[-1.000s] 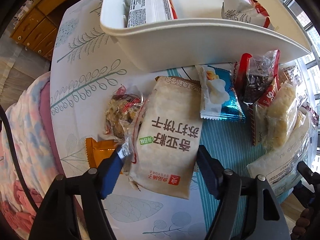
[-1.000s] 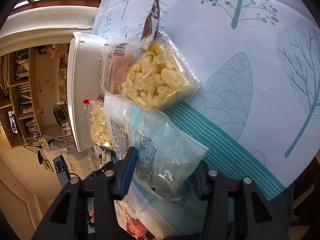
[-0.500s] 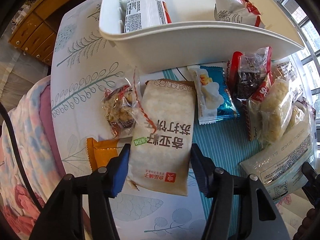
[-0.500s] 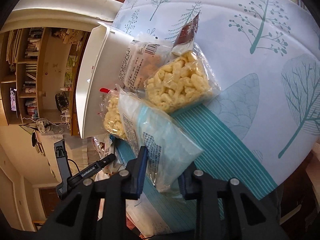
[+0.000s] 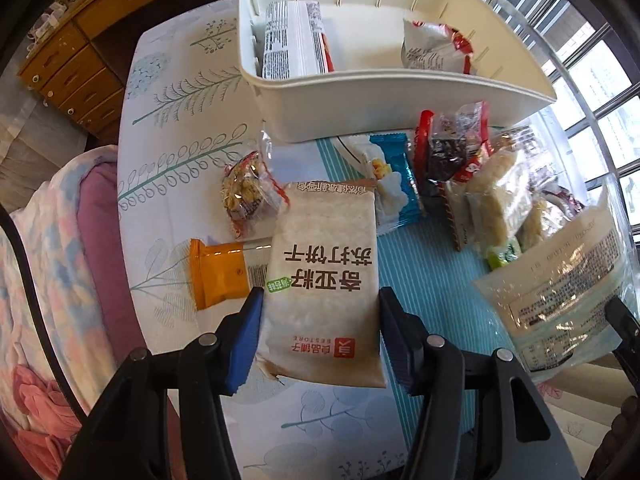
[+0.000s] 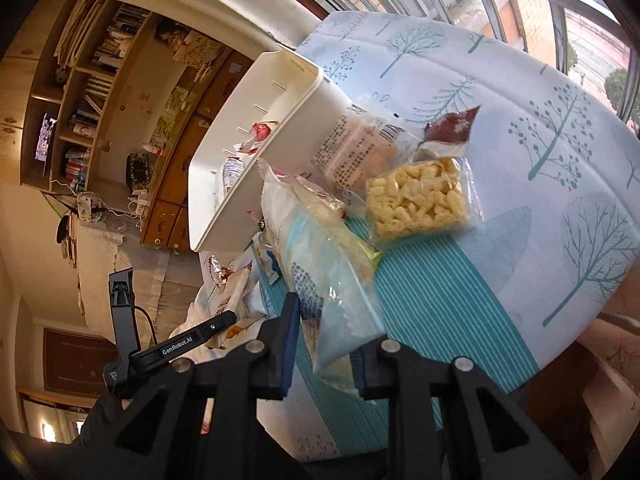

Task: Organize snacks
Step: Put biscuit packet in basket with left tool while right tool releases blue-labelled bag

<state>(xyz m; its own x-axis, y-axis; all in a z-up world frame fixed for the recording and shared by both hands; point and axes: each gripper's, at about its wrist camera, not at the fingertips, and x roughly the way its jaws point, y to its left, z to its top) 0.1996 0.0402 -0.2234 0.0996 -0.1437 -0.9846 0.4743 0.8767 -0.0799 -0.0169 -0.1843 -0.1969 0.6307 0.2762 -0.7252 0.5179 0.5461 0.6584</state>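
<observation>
1. A beige cracker packet (image 5: 324, 292) is clamped between the pads of the left gripper (image 5: 320, 332), whose jaws have just been closing, above the table (image 5: 168, 128).
2. A clear bag (image 6: 328, 292) is pinched tight in the right gripper (image 6: 324, 356).
3. The white bin (image 5: 384, 108) is seen farther off, holding two packets.

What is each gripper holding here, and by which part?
Left gripper: beige cracker packet, by the long side edges near its logo end. Right gripper: clear printed bag, by its near end.
</observation>
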